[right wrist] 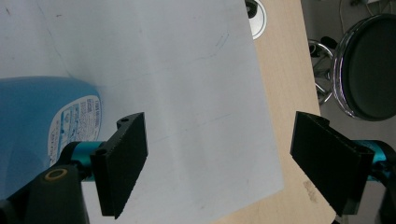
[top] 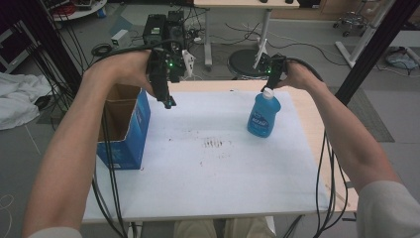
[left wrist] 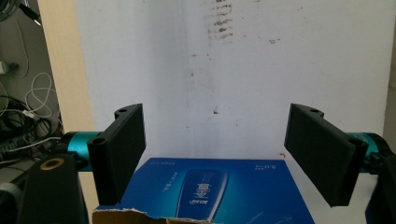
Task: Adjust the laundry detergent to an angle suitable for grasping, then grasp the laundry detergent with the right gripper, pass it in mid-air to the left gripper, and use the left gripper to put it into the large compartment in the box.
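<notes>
One blue bottle (top: 264, 117) with a white cap stands upright on the white sheet (top: 213, 163), long axis vertical; it serves as the landmark for all that follows.

Right gripper (top: 272, 82): just behind the bottle's cap and above it, pointing down. In the right gripper view its jaws stand wide apart with nothing but sheet between them; the bottle (right wrist: 42, 126) lies off to the side of the near jaw, outside the gap. No contact is visible. This hand is by far the nearer of the two.

Left gripper (top: 168, 101): well apart from the bottle, toward the left edge of the table (top: 309, 124), hanging beside the open blue carton (top: 124, 131). Its jaws are likewise spread and empty.

Governing relation, by judgement: the bottle sits below and to one side of the right gripper's open jaws. To take it, that gripper would need to shift sideways until the neck or body lies between the pads, then descend along the vertical axis.

View differences: the high view gives the bottle's upright stance and cap; the right gripper view gives the label and the offset from the jaw gap. The left gripper view shows the carton's printed face (left wrist: 205, 191) and torn rim directly under the jaws, and stains on the sheet beyond.
</notes>
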Demonstrator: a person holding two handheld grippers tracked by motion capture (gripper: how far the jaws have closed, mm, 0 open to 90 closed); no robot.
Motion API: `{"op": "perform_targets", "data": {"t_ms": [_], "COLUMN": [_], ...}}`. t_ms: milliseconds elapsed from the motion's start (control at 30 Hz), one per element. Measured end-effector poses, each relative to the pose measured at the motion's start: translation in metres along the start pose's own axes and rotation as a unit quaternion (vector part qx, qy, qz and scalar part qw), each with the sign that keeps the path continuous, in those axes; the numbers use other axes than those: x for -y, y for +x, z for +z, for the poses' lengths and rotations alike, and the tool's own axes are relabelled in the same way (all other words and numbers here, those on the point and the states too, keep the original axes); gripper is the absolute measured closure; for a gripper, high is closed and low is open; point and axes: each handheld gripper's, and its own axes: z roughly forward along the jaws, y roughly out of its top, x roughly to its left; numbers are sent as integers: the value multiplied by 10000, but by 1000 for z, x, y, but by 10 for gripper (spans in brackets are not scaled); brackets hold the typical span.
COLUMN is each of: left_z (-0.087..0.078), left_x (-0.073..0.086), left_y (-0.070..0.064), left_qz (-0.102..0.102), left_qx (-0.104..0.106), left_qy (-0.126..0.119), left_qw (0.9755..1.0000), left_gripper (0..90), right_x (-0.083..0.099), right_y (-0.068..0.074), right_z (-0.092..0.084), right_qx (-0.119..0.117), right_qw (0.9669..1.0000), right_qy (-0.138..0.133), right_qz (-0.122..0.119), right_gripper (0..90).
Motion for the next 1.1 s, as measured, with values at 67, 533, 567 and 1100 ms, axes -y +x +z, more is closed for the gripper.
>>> {"op": "perform_targets", "data": {"t_ms": [67, 533, 567, 1100], "left_z": [1, -3, -3, 4], "left_x": [1, -5, -5, -15], "left_y": [-1, -8, -9, -9], "left_qz": [-18, -36, -32, 50], "left_qx": [-10, -27, -20, 20], "left_qy": [-14, -2, -11, 34], "left_qw": [10000, 10000, 10000, 10000], "left_gripper": [207, 207, 207, 207], "right_x": [0, 4, 5, 13], "right_y": [0, 1, 0, -1], "right_z": [0, -5, -6, -5], "right_qx": [6, 28, 41, 26], "right_qw": [10000, 10000, 10000, 9998], "right_qy": [-3, 20, 9, -75], "right_qz": [-68, 31, 57, 154], "right_gripper": [181, 182, 182, 182]}}
